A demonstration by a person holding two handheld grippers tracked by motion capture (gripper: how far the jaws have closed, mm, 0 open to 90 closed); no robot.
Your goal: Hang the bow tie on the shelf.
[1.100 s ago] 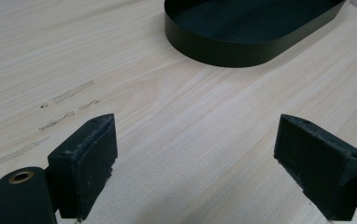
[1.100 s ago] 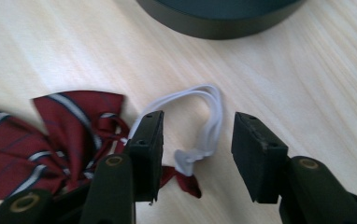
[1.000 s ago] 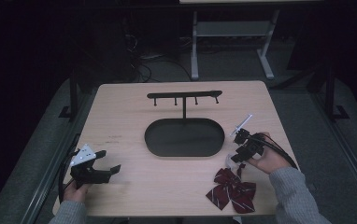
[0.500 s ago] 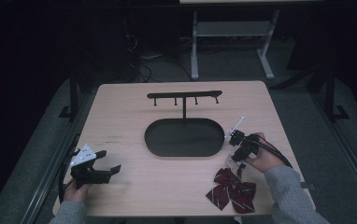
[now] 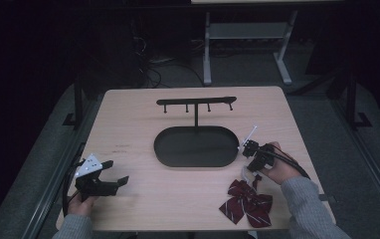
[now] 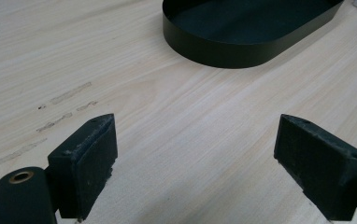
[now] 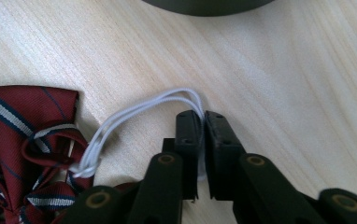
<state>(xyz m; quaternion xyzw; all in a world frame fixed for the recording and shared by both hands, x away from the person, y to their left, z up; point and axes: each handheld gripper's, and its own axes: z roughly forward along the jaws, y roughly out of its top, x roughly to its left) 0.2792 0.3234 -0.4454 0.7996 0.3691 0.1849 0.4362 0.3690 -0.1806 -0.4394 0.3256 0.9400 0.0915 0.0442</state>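
Black oval tray (image 5: 178, 157) sits mid-counter, thin metal-looking wall, matte dark floor, nothing in it. A thin black post rises at its back edge and carries a flat bar (image 5: 196, 101) with four small pegs hanging under it, all bare.

Counter (image 5: 128, 129) is pale wood-grain, smooth, rounded corners, a few faint scuffs on the left half.

Bow tie (image 5: 246, 203) lies flat on the counter near the front right edge, well clear of the tray. Dark red fabric with thin white and navy stripes, folded in loops, soft and creased. A white elastic cord (image 7: 139, 109), doubled into a loop, runs from its knot toward the tray.

Right gripper (image 5: 249, 149) is low over the counter just right of the tray's right end. Its jaws have just been closing and are now clenched on the white cord, which passes between the two black pads and arcs out above them. The bow tie itself rests on the counter.

Left gripper (image 5: 112, 173) rests at the front left of the counter, jaws released and wide apart, bare wood between them, tray ahead of it.
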